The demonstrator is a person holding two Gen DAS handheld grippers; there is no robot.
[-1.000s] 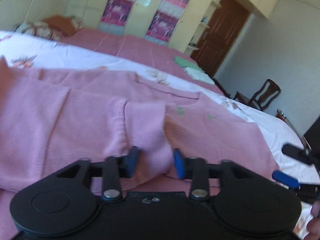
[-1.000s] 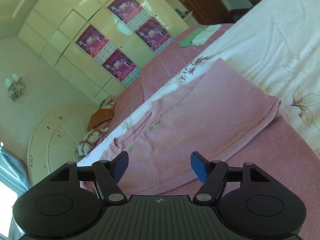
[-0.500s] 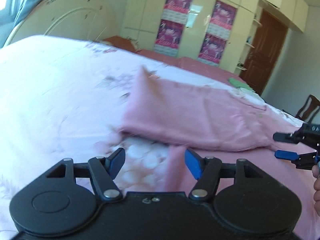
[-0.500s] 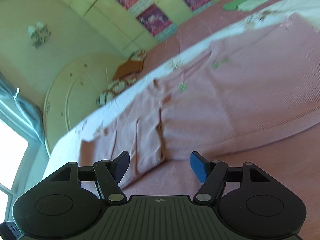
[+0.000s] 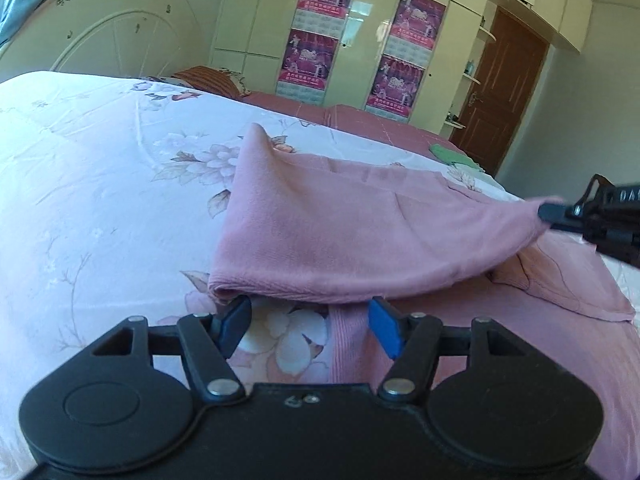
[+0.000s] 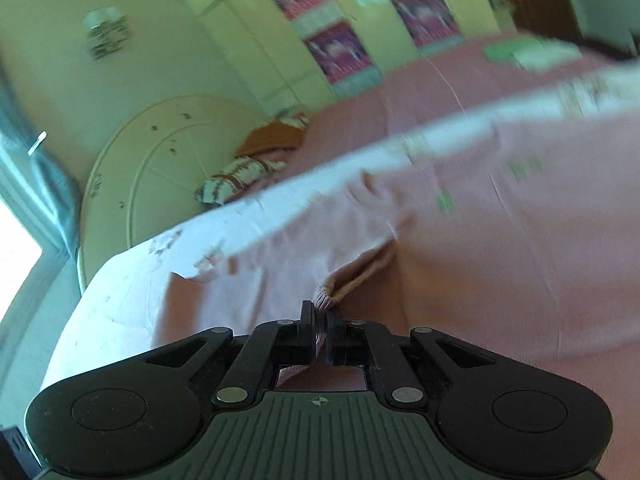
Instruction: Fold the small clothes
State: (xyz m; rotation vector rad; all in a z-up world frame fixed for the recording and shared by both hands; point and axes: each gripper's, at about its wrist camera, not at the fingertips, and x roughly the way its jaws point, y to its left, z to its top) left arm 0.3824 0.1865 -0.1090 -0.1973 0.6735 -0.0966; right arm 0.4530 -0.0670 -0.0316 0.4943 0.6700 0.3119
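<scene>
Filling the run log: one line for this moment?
right gripper: shut on pink garment | left gripper: open at hem | fold unfinished

Garment [image 5: 352, 236] on bedsheet [image 5: 100, 168]; left tongs [image 5: 310, 322] before it, right tongs [image 6: 319, 330] at its corner.

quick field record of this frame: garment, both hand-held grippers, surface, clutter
garment: pink knit top, partly folded, one edge lifted off the bed
left hand-held gripper: open, fingers at the near fold edge, nothing clamped
right hand-held gripper: shut on a ribbed edge of the pink knit top, raising it
surface: floral bedsheet
clutter: green folded clothes at the far end of the bed; pillows by the headboard
view note: right wrist view is motion-blurred
</scene>
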